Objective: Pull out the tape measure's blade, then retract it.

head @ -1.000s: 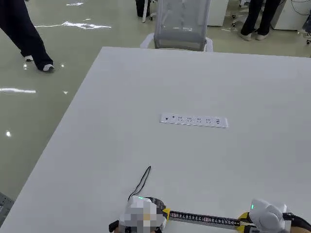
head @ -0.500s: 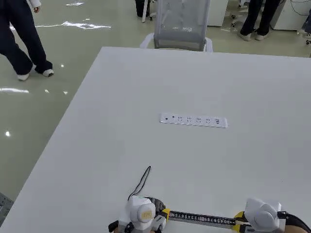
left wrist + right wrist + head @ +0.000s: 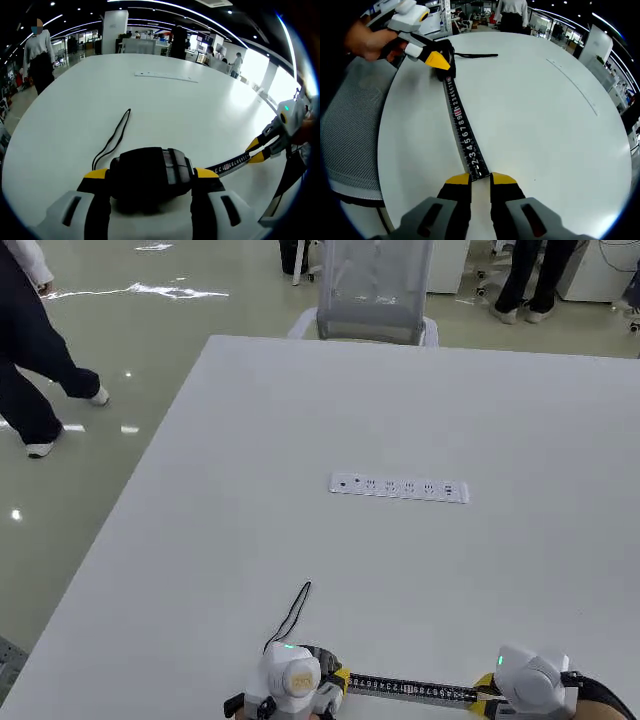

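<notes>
Our left hand-held gripper [image 3: 150,176] clamps the tape measure [image 3: 150,162] on the bench [image 3: 400,410]. Our right hand-held gripper [image 3: 480,177], off to its right, pinches the blade [image 3: 461,125] tip. It has drifted nearer, shortening the blade, so retraction looks underway.

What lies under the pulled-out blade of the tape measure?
The bare white table. The blade's tip is covered by the right gripper's jaws; its other end is inside the case in the left gripper.
</notes>
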